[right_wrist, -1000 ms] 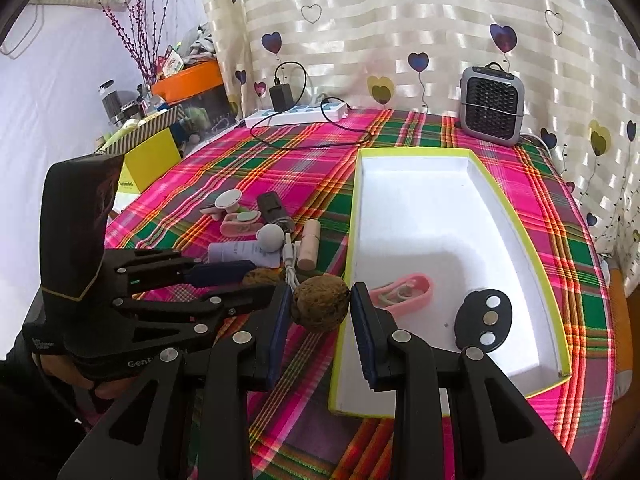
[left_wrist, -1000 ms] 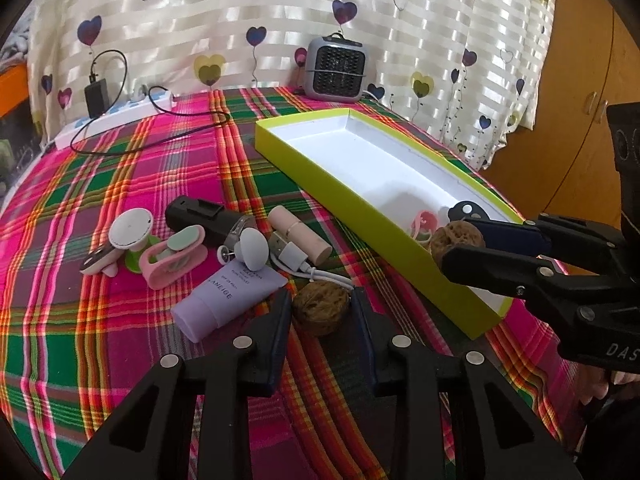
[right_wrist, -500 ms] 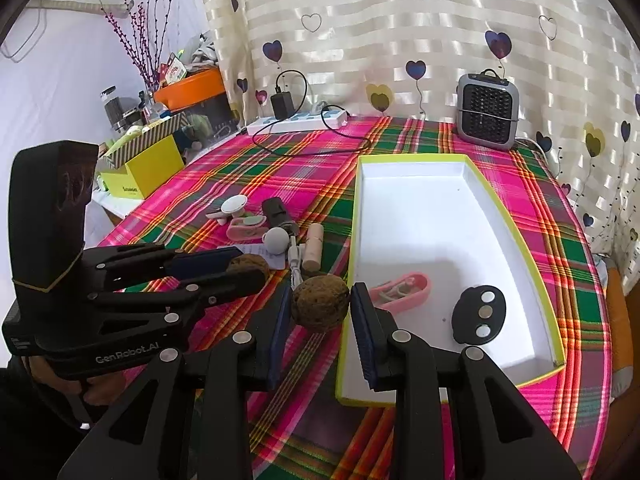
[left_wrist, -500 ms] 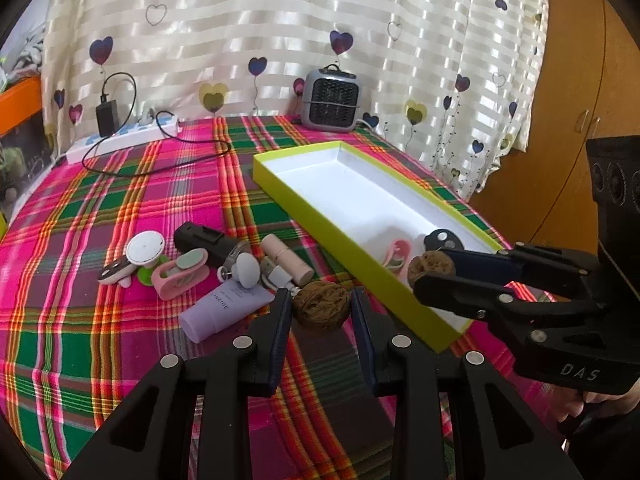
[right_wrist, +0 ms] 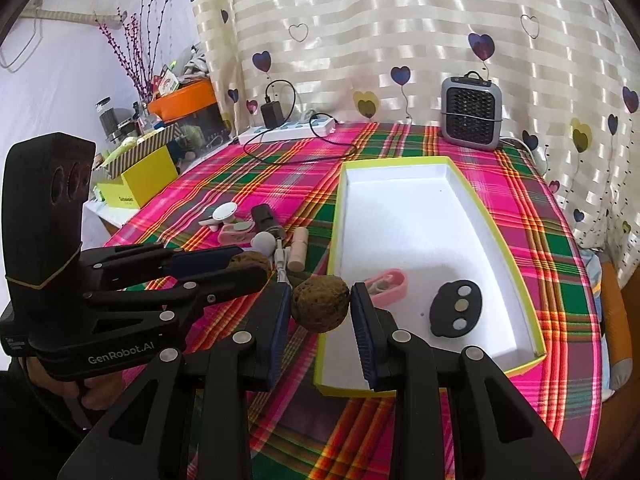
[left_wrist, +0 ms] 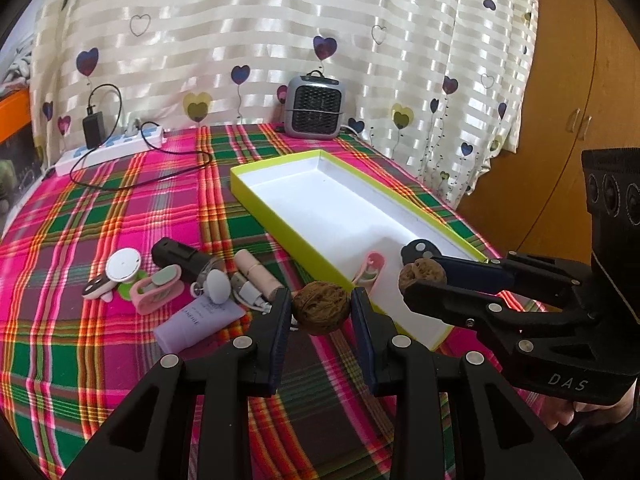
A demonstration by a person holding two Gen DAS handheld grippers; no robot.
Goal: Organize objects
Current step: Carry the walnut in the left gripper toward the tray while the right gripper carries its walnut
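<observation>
Since 1.0 s ago, lifted higher above the plaid tablecloth [left_wrist: 100,216]. 2 walnuts: left gripper [left_wrist: 321,309] clamped on left walnut [left_wrist: 320,307]; right gripper [right_wrist: 320,307] clamped on right walnut [right_wrist: 320,304] at the yellow-green tray [right_wrist: 516,240] edge. Tray contents: 1 pink clip [right_wrist: 387,287], half hidden, and 1 black oval piece [right_wrist: 456,309].

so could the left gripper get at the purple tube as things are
Probably not yet. The left gripper is shut on a walnut, so it has no free grip. The purple tube itself lies uncovered on the cloth just to its left, with only the white earpiece resting against it.
</observation>
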